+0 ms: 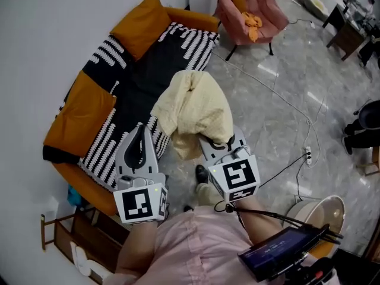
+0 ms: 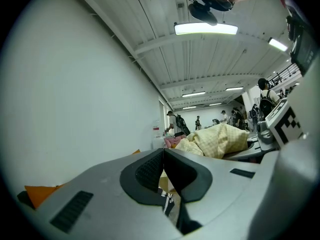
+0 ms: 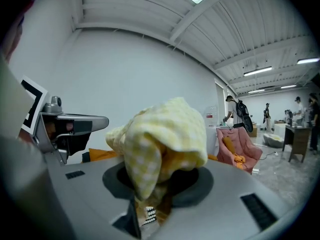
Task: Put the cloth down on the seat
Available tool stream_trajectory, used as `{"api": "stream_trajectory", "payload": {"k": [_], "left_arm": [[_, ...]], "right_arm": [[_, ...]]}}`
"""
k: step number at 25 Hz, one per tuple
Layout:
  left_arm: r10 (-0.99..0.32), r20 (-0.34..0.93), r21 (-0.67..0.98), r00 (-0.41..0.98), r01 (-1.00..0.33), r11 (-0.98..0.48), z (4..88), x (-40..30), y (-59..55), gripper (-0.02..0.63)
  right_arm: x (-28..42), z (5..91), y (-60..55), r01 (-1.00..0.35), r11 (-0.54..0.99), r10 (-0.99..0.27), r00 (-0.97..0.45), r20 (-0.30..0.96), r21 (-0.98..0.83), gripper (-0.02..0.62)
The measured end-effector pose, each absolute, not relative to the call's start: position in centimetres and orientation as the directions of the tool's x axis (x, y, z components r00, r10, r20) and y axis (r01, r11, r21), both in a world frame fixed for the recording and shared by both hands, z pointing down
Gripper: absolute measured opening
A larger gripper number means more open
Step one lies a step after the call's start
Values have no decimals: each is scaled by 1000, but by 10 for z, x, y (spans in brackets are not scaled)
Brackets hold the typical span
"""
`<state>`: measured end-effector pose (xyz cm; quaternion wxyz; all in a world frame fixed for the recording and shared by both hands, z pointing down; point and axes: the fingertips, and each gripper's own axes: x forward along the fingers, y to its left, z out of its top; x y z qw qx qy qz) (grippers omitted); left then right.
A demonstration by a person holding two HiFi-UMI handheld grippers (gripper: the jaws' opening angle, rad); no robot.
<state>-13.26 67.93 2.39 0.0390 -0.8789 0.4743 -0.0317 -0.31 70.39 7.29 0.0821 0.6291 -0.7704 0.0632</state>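
Observation:
A pale yellow checked cloth (image 1: 193, 110) hangs bunched from my right gripper (image 1: 215, 141), which is shut on it; in the right gripper view the cloth (image 3: 162, 141) drapes over both jaws and hides the tips. It hangs above the front edge of the sofa seat (image 1: 145, 79), which is covered by a black and white patterned throw. My left gripper (image 1: 142, 136) is beside it on the left, over the seat's front edge, jaws shut together with nothing between them (image 2: 162, 170). The cloth (image 2: 220, 140) shows to the right in the left gripper view.
Orange cushions (image 1: 138, 24) line the sofa back and arm (image 1: 80, 114). A pink armchair (image 1: 249, 8) with an orange cloth stands beyond. A white cable (image 1: 285, 103) runs across the marble floor. My shoe (image 1: 202, 173) is below. A low wooden shelf (image 1: 77, 242) stands at left.

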Motion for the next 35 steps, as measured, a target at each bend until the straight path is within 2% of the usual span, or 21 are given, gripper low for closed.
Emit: {"api": "stream_trajectory", "payload": {"k": [5,17,35], "left_arm": [[-853,21,-103,522,-847,-521,9,-91,615,11],[-879,-29,-128,476,-874,-469,5,-83,585,11],[-914,19,-110,406,-908,-405,36,-84,345,11]], "right_arm": [[36,60,636,-972,237,-951,-230,206,7,132],[47,59,596,-959,283,-946,-274,173,26,132],[46,96,356,-931,366,-900,-354,253,-2,132]]}}
